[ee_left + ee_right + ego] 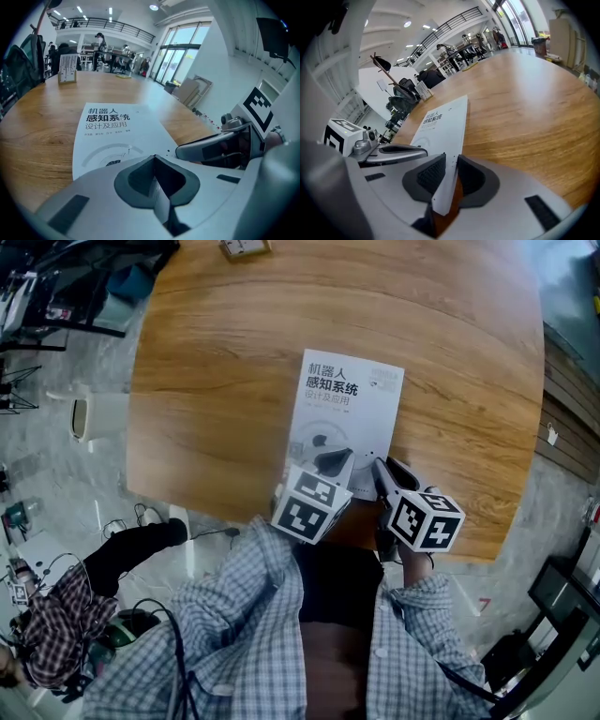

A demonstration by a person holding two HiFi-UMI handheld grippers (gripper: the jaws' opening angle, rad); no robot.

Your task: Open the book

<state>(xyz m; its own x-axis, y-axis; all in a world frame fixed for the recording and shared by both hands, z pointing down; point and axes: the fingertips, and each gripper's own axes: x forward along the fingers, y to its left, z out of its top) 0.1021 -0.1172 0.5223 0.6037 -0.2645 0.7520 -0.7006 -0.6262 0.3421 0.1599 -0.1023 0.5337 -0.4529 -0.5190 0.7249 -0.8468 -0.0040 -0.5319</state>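
Right gripper (448, 173) is clamped on the book (345, 413) cover's edge, left gripper (154, 164) closed atop it: a fast lift prob drags the whole book or creases the cover.

The book's (345, 418) near edge is hidden; the card stand (246, 247) is cut off.

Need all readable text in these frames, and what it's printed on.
"机器人": book cover, top title line.
"感知系统": same cover, second line, bold.
"设计及应用": same cover, third line.
Author line under the title: too small to read.
Logo at the cover's top right: too small to read.
Stand card at the far end of the table: print blurred, unreadable.
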